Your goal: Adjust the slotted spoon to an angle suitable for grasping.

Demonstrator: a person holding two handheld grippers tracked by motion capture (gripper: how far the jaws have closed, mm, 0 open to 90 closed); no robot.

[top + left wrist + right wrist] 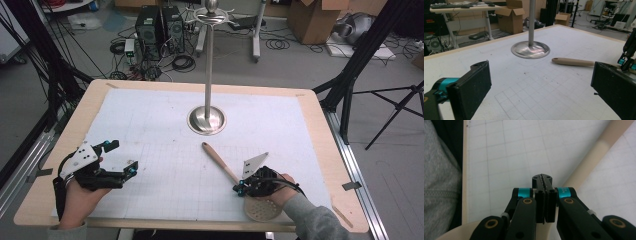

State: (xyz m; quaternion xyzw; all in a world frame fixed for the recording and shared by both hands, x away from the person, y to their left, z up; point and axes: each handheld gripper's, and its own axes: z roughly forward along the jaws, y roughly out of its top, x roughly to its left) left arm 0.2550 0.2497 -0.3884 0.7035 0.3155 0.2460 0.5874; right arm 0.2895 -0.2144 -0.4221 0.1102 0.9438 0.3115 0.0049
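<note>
So far I have only my right tool [241, 188] pressed shut beside the slotted spoon [235, 176], lying flat lower right on the tabletop [320, 130], unhung from the stand [207, 75]; my left tool [123, 156] gapes wide.

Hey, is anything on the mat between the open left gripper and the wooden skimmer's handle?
Nothing visible. Bare gridded mat lies between the left gripper and the skimmer's handle. The metal stand sits farther back, off that line. The right gripper is already at the handle, jaws shut.
</note>
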